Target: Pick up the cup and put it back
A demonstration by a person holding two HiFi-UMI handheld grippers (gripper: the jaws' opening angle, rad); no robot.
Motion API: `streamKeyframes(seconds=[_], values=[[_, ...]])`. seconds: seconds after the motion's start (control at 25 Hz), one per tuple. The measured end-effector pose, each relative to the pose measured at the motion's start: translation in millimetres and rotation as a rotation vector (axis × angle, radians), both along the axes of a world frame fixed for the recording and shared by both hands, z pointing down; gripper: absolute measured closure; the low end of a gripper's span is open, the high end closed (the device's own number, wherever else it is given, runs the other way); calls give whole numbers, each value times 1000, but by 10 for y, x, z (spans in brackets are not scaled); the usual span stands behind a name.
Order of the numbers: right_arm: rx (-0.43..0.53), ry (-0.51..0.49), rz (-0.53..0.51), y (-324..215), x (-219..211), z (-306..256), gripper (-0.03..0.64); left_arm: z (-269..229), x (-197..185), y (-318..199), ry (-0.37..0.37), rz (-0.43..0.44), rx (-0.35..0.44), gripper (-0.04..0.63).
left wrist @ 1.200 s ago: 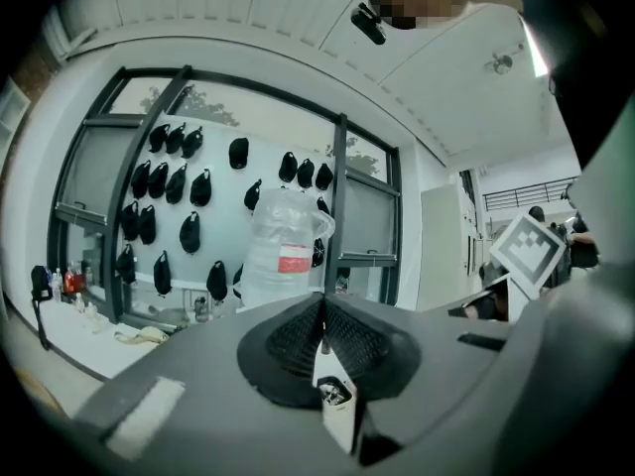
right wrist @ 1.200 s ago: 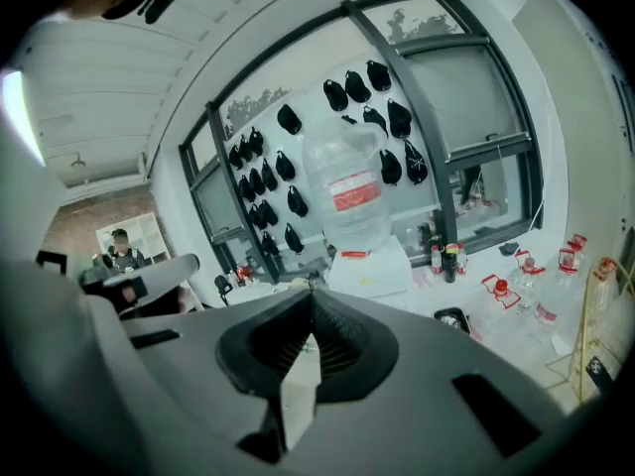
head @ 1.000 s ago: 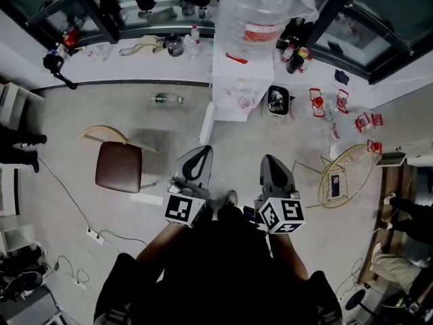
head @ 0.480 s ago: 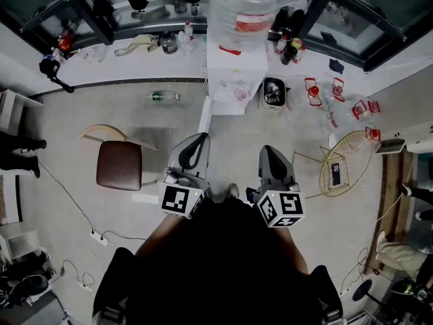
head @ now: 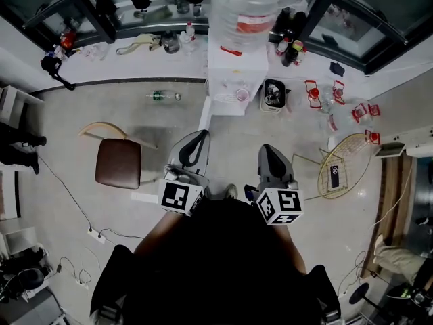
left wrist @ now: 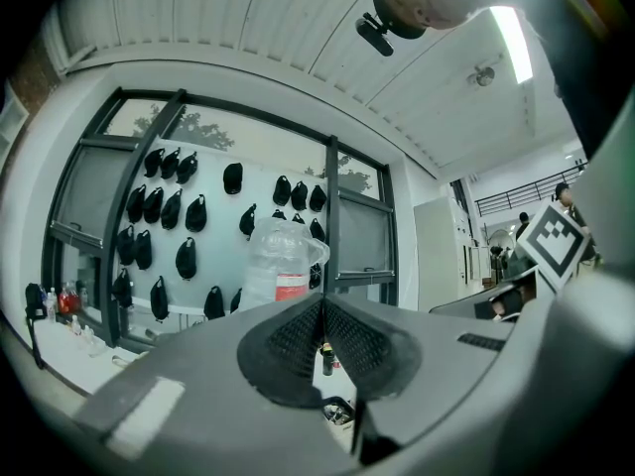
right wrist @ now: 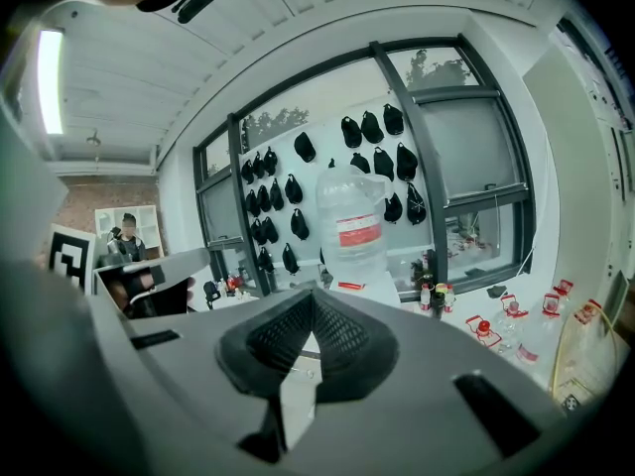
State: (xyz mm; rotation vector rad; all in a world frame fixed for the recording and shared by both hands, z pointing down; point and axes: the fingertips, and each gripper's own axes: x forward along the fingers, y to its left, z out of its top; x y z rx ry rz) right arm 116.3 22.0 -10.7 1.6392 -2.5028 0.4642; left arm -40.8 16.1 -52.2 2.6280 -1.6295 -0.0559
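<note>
A small pale cup point(head: 242, 95) sits on the shelf of the white water dispenser point(head: 235, 66), far ahead of both grippers. A big clear bottle point(head: 247, 9) stands on top of the dispenser. My left gripper point(head: 196, 138) is held close to my body, shut, with its pads point(left wrist: 298, 340) pressed together and nothing between them. My right gripper point(head: 266, 152) hangs beside it, also shut and empty, its pads point(right wrist: 337, 340) meeting. Both point toward the dispenser; the bottle point(left wrist: 283, 261) shows above the left jaws and again point(right wrist: 352, 221) above the right jaws.
A brown chair point(head: 118, 163) stands on the floor to the left. A yellow wire stool point(head: 342, 171) is at the right. A bin point(head: 274, 93) sits beside the dispenser, with red-capped jugs point(head: 338, 97) further right. A green bottle point(head: 162, 96) lies on the floor. Cables point(head: 95, 234) trail at lower left.
The head view has shifted a little, so the dispenser sits higher in view. Both grippers stay shut in front of my body, raised only slightly.
</note>
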Motion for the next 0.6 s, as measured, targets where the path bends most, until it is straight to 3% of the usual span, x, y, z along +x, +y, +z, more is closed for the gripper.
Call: streamKeyframes(seconds=[0.6], values=[[-16,-6,-1,38,-17,77,623,34,-3,62,4,-3,-7,588]])
